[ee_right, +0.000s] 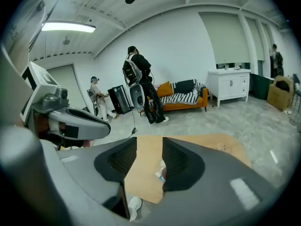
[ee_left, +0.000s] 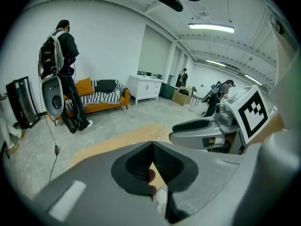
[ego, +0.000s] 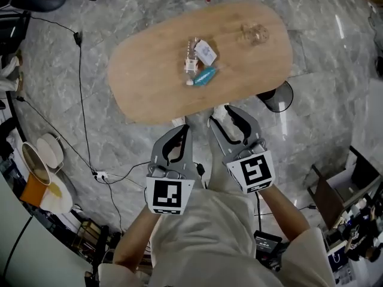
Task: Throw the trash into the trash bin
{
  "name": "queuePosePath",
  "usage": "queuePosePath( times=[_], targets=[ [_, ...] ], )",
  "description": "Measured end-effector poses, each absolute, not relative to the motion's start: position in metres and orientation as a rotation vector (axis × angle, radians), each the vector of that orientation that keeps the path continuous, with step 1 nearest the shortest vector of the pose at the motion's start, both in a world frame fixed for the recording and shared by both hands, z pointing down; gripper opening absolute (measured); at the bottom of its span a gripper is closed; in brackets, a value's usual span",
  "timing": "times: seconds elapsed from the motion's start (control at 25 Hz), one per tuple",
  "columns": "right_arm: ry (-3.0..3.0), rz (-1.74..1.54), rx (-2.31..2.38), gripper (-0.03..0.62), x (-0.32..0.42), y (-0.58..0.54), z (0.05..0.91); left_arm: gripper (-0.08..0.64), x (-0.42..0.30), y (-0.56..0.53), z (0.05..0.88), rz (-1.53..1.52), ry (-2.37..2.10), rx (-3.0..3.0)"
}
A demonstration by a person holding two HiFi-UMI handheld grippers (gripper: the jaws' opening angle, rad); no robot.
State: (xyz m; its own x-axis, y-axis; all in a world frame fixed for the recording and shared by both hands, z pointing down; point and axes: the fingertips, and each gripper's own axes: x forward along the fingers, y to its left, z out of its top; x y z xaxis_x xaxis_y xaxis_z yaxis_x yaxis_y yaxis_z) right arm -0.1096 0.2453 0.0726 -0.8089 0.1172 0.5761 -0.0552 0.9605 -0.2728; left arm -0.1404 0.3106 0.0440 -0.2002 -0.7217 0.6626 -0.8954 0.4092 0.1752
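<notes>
The trash lies on an oval wooden table [ego: 149, 70]: a clear plastic bottle [ego: 191, 54], a white card [ego: 206, 52], a blue item [ego: 205, 76] and crumpled clear plastic [ego: 254, 33]. A dark round bin [ego: 277, 97] stands on the floor by the table's near right edge. Both grippers hang short of the table, close to my body. My left gripper [ego: 184, 128] [ee_left: 151, 146] has its tips together with nothing in them. My right gripper [ego: 222, 115] [ee_right: 149, 142] is open and empty, and the blue item [ee_right: 161, 173] shows through its gap.
Cables [ego: 81, 100] run across the marble floor at the left, beside bowls [ego: 50, 150]. A person with a backpack [ee_right: 138, 79] stands by an orange sofa [ee_right: 181, 98]. Boxes and clutter [ego: 353, 202] sit at the right.
</notes>
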Motion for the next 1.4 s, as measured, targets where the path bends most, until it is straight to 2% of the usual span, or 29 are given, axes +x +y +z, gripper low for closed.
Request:
queuePosePath(
  times=[0.44,0.8,0.92,1.08,1.4],
  targets=[
    [-2.439,0.359,-0.102,0.19,-0.136,0.202,0.173,0.0,-0.154,0.283,0.146,0.401,-1.958,1.24],
    [-2.379,0.313,-0.156,0.261,-0.164,0.19,0.256,0.0,-0.162,0.281,0.21,0.391,-1.94,1.185],
    [-2.356,0.314,-0.177,0.261,-0.177,0.188,0.285,0.0,-0.169,0.281,0.227,0.411,-1.937,1.175],
    [-2.331,0.245,-0.182,0.291,-0.184,0.178,0.329,0.0,-0.17,0.28,0.255,0.402,-1.927,1.158],
    [-2.264,0.229,-0.23,0.323,-0.19,0.166,0.375,0.0,-0.171,0.282,0.277,0.354,-1.909,1.123]
  ],
)
